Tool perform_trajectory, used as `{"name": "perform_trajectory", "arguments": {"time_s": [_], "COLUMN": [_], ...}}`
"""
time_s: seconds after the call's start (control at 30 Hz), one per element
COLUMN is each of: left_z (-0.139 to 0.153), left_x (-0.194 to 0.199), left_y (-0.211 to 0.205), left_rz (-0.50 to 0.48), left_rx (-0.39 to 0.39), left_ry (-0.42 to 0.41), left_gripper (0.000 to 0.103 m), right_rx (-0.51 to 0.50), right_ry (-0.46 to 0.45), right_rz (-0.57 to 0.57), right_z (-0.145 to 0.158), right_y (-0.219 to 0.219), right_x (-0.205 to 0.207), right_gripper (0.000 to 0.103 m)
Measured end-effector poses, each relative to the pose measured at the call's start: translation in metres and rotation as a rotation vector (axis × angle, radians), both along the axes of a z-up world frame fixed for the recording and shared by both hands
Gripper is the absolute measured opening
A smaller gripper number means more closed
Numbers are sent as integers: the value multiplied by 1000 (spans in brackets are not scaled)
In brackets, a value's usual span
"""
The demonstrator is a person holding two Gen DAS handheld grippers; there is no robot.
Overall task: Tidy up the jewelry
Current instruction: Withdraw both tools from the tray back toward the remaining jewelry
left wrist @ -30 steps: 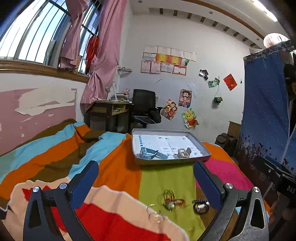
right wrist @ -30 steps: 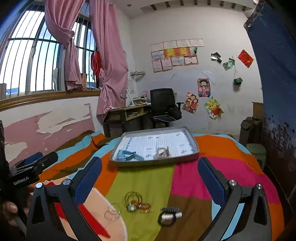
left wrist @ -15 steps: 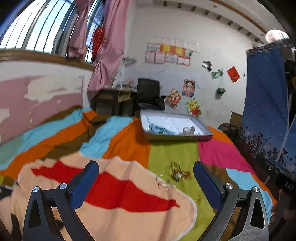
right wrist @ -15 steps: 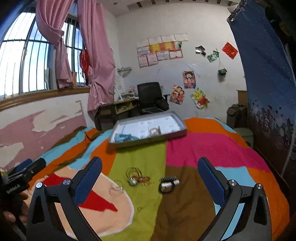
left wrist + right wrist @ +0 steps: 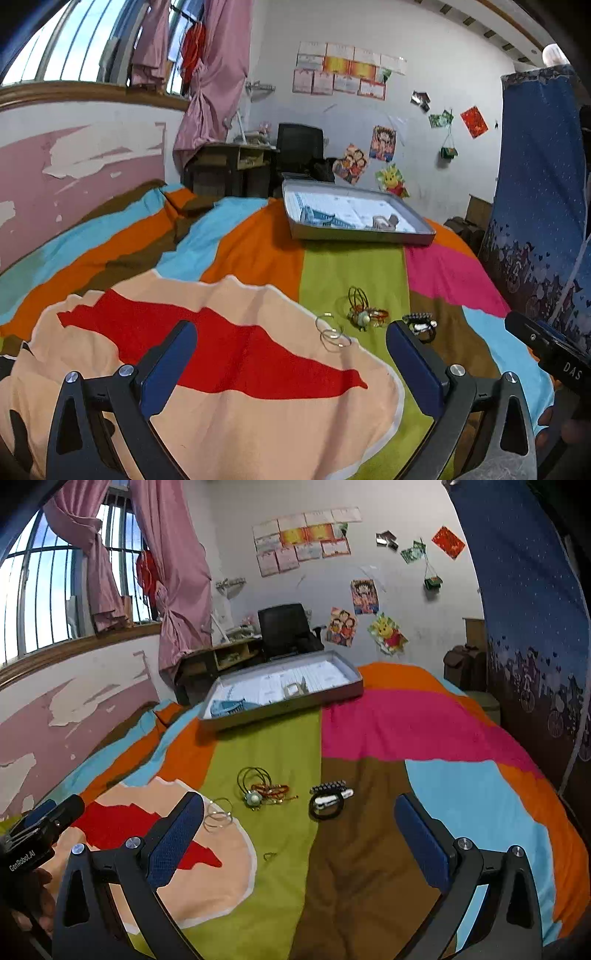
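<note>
Loose jewelry sits in a row on the striped bedspread (image 5: 369, 738): thin clear bangles (image 5: 218, 815) at the green/peach edge, a tangle of dark hoops and red-gold cord bracelets (image 5: 264, 788) with a pale bead just right of them, then a black band with a silver clip (image 5: 328, 801) on the brown patch. A tiny hook-like piece (image 5: 269, 855) lies nearer the camera, apart from the rest. The grey tray (image 5: 280, 707), farther up the bed, already holds a blue strap item (image 5: 227, 707) and a small pale piece (image 5: 293, 689).

Change over the last second: both views pulled back and rose, so the pile now reads smaller and farther off. Left claw (image 5: 291, 363) and right claw (image 5: 299, 834) are both spread wide, holding nothing. Nothing on the bed shifted. Likely repositioning before the next pick; three clusters not yet in the tray.
</note>
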State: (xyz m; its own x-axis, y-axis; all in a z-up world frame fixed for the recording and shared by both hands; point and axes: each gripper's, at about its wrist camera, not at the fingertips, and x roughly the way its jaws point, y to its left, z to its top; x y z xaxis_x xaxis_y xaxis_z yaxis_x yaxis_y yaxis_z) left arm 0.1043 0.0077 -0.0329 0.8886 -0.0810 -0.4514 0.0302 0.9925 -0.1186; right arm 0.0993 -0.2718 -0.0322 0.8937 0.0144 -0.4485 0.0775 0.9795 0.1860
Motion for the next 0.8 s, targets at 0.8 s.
{"name": "perform_trajectory", "arguments": {"time_s": [0.8], "left_z": [-71], "left_x": [115], "left_y": [-34], "left_rz": [-116], "left_rx": [-11], "left_ry": [224], "left_gripper": [101], "right_rx": [43], "right_ry": [150], "right_rz": [18], "right_z": [-40], "right_y": [-20], "right_x": [105], "right_gripper": [95]}}
